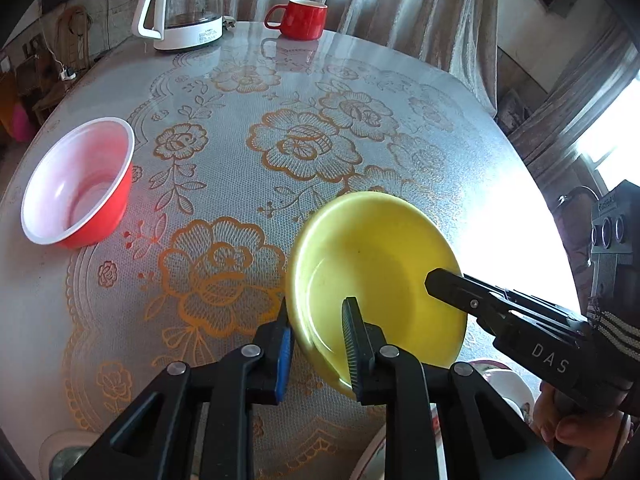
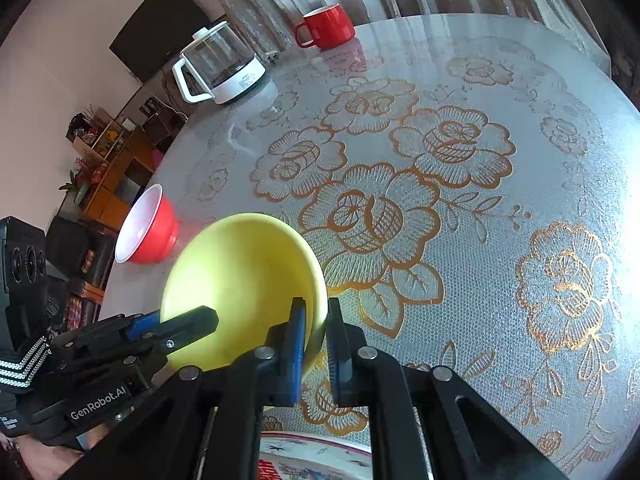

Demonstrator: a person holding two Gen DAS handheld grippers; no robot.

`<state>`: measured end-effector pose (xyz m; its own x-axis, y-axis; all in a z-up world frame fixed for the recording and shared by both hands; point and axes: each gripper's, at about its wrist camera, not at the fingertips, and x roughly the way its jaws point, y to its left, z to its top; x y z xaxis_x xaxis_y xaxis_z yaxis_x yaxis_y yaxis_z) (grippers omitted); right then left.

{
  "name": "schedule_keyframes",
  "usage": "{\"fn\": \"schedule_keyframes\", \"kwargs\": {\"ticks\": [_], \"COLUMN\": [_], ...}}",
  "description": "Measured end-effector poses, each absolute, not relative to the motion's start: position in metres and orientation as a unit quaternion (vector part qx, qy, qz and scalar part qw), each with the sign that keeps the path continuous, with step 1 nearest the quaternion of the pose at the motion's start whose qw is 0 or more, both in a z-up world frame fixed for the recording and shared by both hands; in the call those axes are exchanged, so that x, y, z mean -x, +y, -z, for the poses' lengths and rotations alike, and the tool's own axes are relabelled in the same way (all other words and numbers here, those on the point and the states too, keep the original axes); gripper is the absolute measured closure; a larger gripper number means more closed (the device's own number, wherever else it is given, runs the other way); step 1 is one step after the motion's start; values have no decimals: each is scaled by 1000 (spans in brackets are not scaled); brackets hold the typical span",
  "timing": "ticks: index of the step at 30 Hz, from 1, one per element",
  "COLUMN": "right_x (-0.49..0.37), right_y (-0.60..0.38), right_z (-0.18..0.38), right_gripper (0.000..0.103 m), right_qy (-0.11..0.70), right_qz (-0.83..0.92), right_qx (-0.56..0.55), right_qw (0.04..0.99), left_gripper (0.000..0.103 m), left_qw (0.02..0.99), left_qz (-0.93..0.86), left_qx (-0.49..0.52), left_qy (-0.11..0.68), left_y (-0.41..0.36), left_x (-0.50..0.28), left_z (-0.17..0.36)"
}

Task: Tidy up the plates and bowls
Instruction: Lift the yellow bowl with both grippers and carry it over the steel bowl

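Observation:
A yellow bowl is held tilted above the flowered table; it also shows in the right wrist view. My left gripper straddles its near rim, one finger inside and one outside, with a gap to the outer pad. My right gripper pinches the opposite rim and reaches in from the right in the left wrist view. A red bowl with a white inside stands on the table to the left. A patterned plate lies under the grippers at the near edge.
A glass kettle on a white base and a red mug stand at the table's far edge, before a curtain. The kettle and the mug also show in the right wrist view. White dishes lie at the near right.

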<state>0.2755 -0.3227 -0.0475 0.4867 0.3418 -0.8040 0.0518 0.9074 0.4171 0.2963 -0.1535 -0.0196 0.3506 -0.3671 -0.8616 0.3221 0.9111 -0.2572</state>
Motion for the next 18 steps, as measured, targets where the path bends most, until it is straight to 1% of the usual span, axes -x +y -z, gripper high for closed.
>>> {"fn": "schedule_keyframes", "kwargs": {"ticks": [9,18], "right_x": [-255,-222], "right_y": [-317,-289], "right_z": [28,-7], "right_gripper": [94,94], "right_qy": [480,444], "right_qz": [-96,-127], "right_qx": [-202,-194], "right_qw": [848,865], "left_gripper": [80,80], "left_qw": [835,848], "left_qz": [222,228], "left_qx": [40,77], "left_qy": [501,473], "left_y": [-132,-92], "left_x": [-266,-228], "left_z": [-6,-26]}}
